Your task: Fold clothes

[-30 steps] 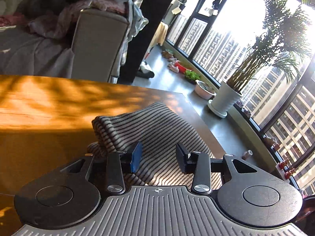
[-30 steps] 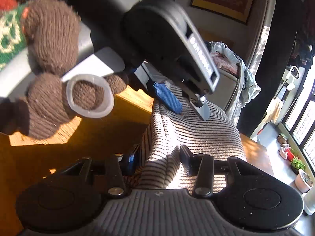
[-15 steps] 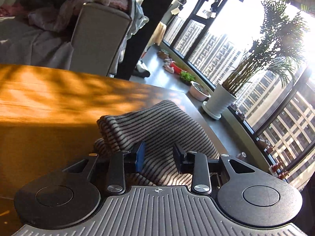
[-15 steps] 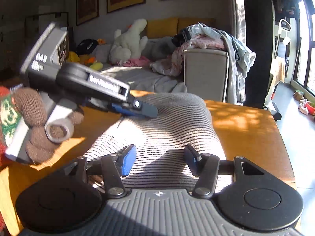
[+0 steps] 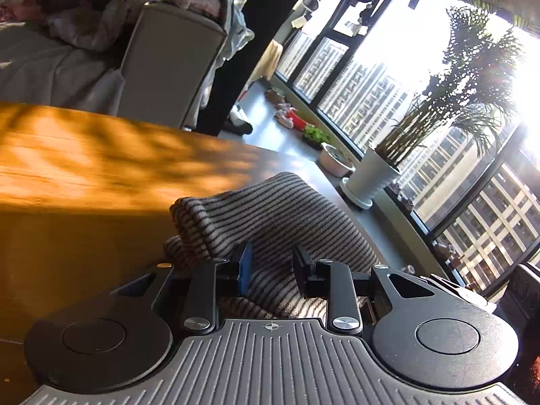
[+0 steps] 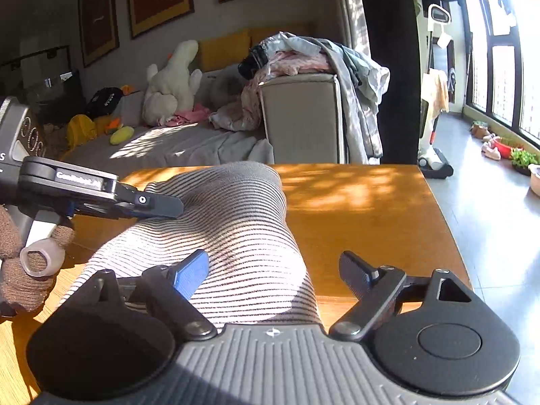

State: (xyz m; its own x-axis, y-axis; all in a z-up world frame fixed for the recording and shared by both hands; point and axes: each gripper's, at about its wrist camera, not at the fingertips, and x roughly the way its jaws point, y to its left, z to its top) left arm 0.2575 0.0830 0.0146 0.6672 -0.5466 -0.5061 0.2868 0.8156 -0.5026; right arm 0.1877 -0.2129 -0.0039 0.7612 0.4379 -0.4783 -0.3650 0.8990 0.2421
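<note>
A grey knit garment with thin dark stripes point(image 6: 236, 209) lies bunched in a rounded fold on the orange wooden table point(image 6: 371, 209). My left gripper point(image 5: 271, 268) has its jaws drawn close, with a thick fold of the striped garment point(image 5: 280, 209) between them. From the right wrist view the left gripper point(image 6: 168, 206) reaches in from the left onto the garment's top, held by a hand in a brown knit glove point(image 6: 20, 270). My right gripper point(image 6: 273, 270) stands wide open over the garment's near end, and neither finger touches the cloth.
The table's right edge point(image 6: 449, 236) drops to a grey floor. Behind the table stands a sofa arm heaped with loose clothes point(image 6: 303, 67). A potted palm point(image 5: 368, 175) and small pots line the window. Bare tabletop point(image 5: 84, 155) stretches to the left.
My right gripper's jaws have spread wide and let go of the garment. My left gripper's jaws have drawn steadily closer on the fold. The left gripper has sunk lower in the right wrist view.
</note>
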